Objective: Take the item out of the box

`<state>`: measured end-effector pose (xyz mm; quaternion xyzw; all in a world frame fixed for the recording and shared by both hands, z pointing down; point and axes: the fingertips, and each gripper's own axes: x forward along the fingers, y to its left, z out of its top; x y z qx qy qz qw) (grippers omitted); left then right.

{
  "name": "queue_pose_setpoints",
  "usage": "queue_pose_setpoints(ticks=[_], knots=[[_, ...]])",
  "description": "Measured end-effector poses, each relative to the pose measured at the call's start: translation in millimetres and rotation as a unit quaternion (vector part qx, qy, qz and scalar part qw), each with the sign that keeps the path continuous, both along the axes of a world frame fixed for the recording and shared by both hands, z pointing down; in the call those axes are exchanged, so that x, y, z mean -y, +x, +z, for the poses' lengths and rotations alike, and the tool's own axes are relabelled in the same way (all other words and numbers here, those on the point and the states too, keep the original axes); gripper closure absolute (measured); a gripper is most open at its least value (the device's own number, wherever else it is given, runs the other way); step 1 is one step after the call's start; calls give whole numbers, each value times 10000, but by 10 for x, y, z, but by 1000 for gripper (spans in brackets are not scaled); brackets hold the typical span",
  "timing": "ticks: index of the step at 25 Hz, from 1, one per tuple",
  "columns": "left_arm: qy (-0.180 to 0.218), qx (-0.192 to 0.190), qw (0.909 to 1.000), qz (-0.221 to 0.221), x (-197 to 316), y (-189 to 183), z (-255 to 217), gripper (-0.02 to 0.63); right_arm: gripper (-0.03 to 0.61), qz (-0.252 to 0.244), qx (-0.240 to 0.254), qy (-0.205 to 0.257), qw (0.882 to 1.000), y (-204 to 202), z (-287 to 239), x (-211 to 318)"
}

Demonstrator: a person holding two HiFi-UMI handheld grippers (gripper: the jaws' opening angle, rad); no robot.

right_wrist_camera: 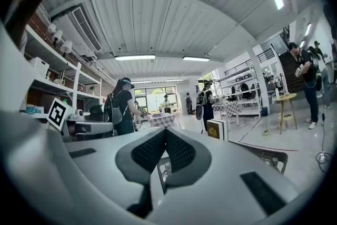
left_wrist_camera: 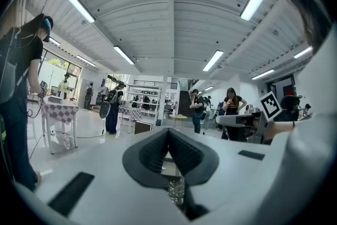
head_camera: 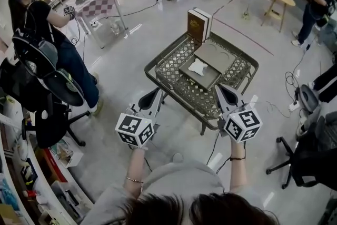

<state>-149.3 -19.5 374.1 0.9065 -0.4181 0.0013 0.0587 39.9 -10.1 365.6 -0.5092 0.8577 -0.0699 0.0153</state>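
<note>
Fingers [left_wrist_camera: 150, 151] of the left gripper [head_camera: 157, 94] meet at their tips with nothing between them; the right gripper [head_camera: 220, 88] is closed and empty likewise. Both are level at the near edge of 1 metal lattice table [head_camera: 172, 65]. On it lies 1 open grey box [head_camera: 204, 82], with 2 upright book-like volumes [head_camera: 199, 23] at the far edge. The white item [head_camera: 198, 66] rests inside the box.

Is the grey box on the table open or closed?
Open. The grey box has no cover on top, a white item shows inside it, and a grey lid lies right beside it.
</note>
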Motion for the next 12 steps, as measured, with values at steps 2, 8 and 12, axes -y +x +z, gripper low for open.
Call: queue_pose_setpoints(ticks=[2, 8, 12], knots=[[-66, 10, 9999, 105, 57, 32, 37, 597, 558, 34, -7, -88, 10000, 17, 53, 54], [-226, 29, 9992, 322, 271, 211, 129, 597, 558, 149, 73, -316, 9994, 152, 187, 263], [-371, 34, 9987, 347, 556, 304, 222, 597, 558, 151, 83, -444, 9989, 227, 271, 539]])
